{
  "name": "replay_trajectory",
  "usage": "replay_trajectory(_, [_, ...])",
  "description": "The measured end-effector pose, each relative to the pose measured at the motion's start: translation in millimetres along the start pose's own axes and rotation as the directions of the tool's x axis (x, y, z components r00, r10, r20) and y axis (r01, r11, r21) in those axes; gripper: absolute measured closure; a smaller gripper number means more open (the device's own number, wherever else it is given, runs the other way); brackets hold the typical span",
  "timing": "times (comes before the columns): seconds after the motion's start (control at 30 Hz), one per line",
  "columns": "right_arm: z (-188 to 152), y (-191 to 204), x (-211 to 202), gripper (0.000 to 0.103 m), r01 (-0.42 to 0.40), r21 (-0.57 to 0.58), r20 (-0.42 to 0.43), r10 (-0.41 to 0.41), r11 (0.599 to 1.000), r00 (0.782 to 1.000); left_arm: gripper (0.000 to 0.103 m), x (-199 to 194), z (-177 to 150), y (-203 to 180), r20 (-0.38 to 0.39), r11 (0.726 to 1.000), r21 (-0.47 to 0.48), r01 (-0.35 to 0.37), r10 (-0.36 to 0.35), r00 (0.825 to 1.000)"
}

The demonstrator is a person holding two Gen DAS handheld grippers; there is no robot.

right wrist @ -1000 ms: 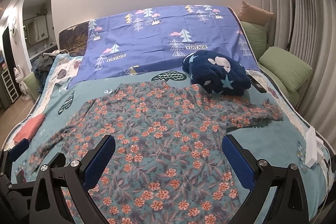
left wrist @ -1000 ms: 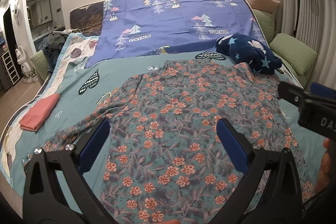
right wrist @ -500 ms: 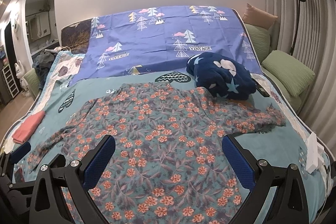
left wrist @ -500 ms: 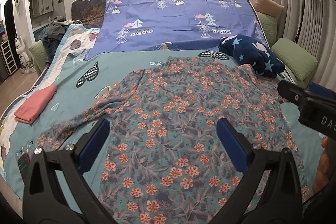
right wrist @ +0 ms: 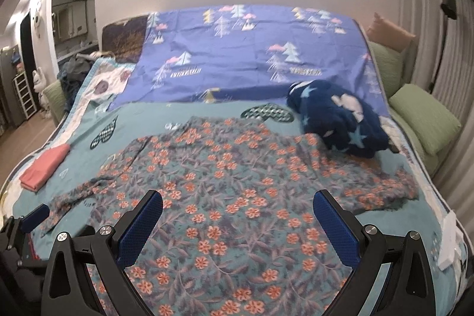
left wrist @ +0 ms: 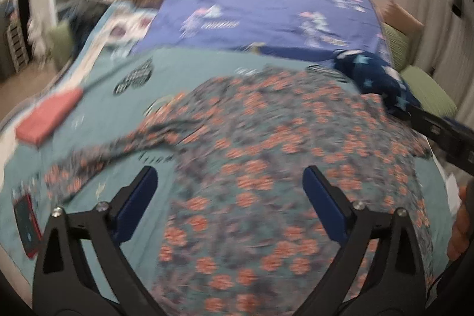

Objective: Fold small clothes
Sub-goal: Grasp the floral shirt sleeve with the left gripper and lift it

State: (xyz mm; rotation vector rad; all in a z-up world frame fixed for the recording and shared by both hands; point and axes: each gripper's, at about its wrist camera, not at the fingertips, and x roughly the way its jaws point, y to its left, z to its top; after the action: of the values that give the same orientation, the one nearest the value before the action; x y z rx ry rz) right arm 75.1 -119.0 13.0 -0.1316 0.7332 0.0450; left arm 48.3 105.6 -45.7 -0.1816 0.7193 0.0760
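Floral shirt [right wrist: 237, 182] lies spread flat on the teal bedspread [right wrist: 183, 114]. Only the right view is sharp and shows its right sleeve; the left view, blurred now, was crisp before. Left gripper [left wrist: 229, 197], jaws just narrowing slightly, and right gripper [right wrist: 238, 222] gape wide, empty.

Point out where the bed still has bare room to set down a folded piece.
Bare teal cover lies between the pink folded cloth, floral garment and purple sheet. The right side is crowded: navy star blanket, garment sleeve, white item.
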Motion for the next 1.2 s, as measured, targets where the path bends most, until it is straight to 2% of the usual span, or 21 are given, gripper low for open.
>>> replay_trajectory(0.07, [-2.2, 2.3, 12.2, 0.000, -0.008, -0.007, -0.027, 0.008, 1.000, 1.000, 0.017, 18.2, -4.3, 38.1, -0.057, 0.996, -0.088, -0.031, 0.026, 0.998])
replay_trajectory(0.13, [-5.5, 3.6, 21.1, 0.000, -0.007, -0.012, -0.047, 0.006, 1.000, 0.999, 0.027, 36.3, -10.7, 83.2, -0.126, 0.978, -0.198, -0.066, 0.041, 0.991])
replay_trajectory(0.17, [-7.6, 4.3, 27.3, 0.000, -0.008, -0.013, -0.063, 0.008, 1.000, 0.998, 0.034, 44.3, -15.1, 108.8, -0.160, 0.961, -0.264, -0.085, 0.043, 0.986])
replay_trajectory(0.23, [-10.0, 3.4, 32.8, 0.000, -0.013, -0.010, -0.078, 0.012, 1.000, 0.997, 0.042, 58.9, -27.1, 164.7, -0.204, 0.899, -0.422, -0.114, 0.029, 0.979])
replay_trajectory(0.27, [-10.7, 3.6, 36.0, 0.000, -0.018, -0.010, -0.085, 0.017, 1.000, 0.996, 0.045, 60.1, -32.9, 183.3, -0.218, 0.874, -0.467, -0.130, 0.028, 0.975])
replay_trajectory(0.33, [-12.2, 4.4, 38.9, 0.000, -0.023, -0.013, -0.089, 0.022, 1.000, 0.996, 0.045, 64.6, -48.7, 223.1, -0.236, 0.787, -0.601, -0.140, -0.008, 0.972])
replay_trajectory(0.4, [-13.1, 6.4, 42.3, 0.000, -0.020, -0.021, -0.092, 0.018, 1.000, 0.996, 0.045, 66.1, -65.7, 255.2, -0.236, 0.681, -0.716, -0.152, -0.032, 0.971])
replay_trajectory(0.43, [-13.7, 7.3, 43.7, 0.000, -0.020, -0.025, -0.093, 0.017, 1.000, 0.996, 0.045, 66.1, -74.7, 269.2, -0.227, 0.620, -0.769, -0.155, -0.039, 0.973])
replay_trajectory(0.47, [-14.4, 9.1, 45.9, 0.000, -0.022, -0.029, -0.096, 0.019, 0.999, 0.995, 0.045, 64.2, -82.2, 279.2, -0.219, 0.569, -0.807, -0.159, -0.037, 0.975])
replay_trajectory(0.5, [-14.9, 10.2, 47.0, 0.000, -0.025, -0.031, -0.099, 0.021, 0.999, 0.995, 0.045, 64.1, -88.0, 287.0, -0.212, 0.531, -0.832, -0.163, -0.031, 0.977])
replay_trajectory(0.53, [-15.5, 11.4, 48.3, 0.000, -0.028, -0.033, -0.103, 0.025, 0.999, 0.994, 0.045, 63.9, -93.1, 293.6, -0.211, 0.499, -0.849, -0.174, -0.018, 0.977])
replay_trajectory(0.63, [-17.4, 15.0, 52.6, 0.000, -0.041, -0.044, -0.116, 0.036, 0.998, 0.993, 0.045, 68.0, -105.3, 305.2, -0.206, 0.431, -0.882, -0.191, 0.011, 0.978])
replay_trajectory(0.7, [-18.8, 16.7, 53.9, 0.000, -0.044, -0.051, -0.119, 0.037, 0.998, 0.992, 0.046, 75.4, -115.1, 317.1, -0.189, 0.365, -0.913, -0.182, 0.015, 0.982])
replay_trajectory(0.77, [-19.1, 17.3, 54.6, 0.000, -0.042, -0.056, -0.118, 0.035, 0.998, 0.992, 0.059, 79.5, -119.5, 325.6, -0.166, 0.309, -0.936, -0.169, 0.037, 0.985])
replay_trajectory(0.8, [-19.4, 17.2, 54.8, 0.000, -0.041, -0.057, -0.118, 0.034, 0.998, 0.992, 0.065, 82.8, -119.8, 331.9, -0.155, 0.295, -0.942, -0.162, 0.047, 0.987])
replay_trajectory(0.83, [-19.4, 17.1, 54.8, 0.000, -0.042, -0.056, -0.118, 0.036, 0.998, 0.992, 0.082, 86.1, -117.7, 336.3, -0.148, 0.289, -0.944, -0.158, 0.059, 0.987])
replay_trajectory(0.87, [-19.5, 17.1, 54.9, 0.000, -0.044, -0.054, -0.119, 0.037, 0.998, 0.992, 0.095, 88.1, -115.0, 341.5, -0.136, 0.290, -0.945, -0.150, 0.068, 0.988])
replay_trajectory(0.93, [-20.0, 16.0, 55.5, 0.000, -0.046, -0.050, -0.121, 0.040, 0.998, 0.992, 0.097, 86.4, -108.5, 346.4, -0.111, 0.292, -0.947, -0.130, 0.083, 0.990])
replay_trajectory(1.0, [-20.9, 13.8, 56.8, 0.000, -0.043, -0.045, -0.124, 0.037, 0.998, 0.992, 0.098, 74.8, -94.9, 345.8, -0.081, 0.322, -0.939, -0.117, 0.123, 0.989])
replay_trajectory(1.1, [-21.8, 7.4, 59.0, 0.000, -0.036, -0.034, -0.130, 0.032, 0.999, 0.991, 0.098, 50.5, -50.5, 332.9, 0.008, 0.425, -0.902, -0.072, 0.182, 0.983])
replay_trajectory(1.2, [-23.1, -0.6, 60.5, 0.000, -0.034, -0.010, -0.133, 0.033, 0.999, 0.991, 0.098, 16.0, 9.1, 310.0, 0.134, 0.566, -0.824, -0.023, 0.234, 0.963])
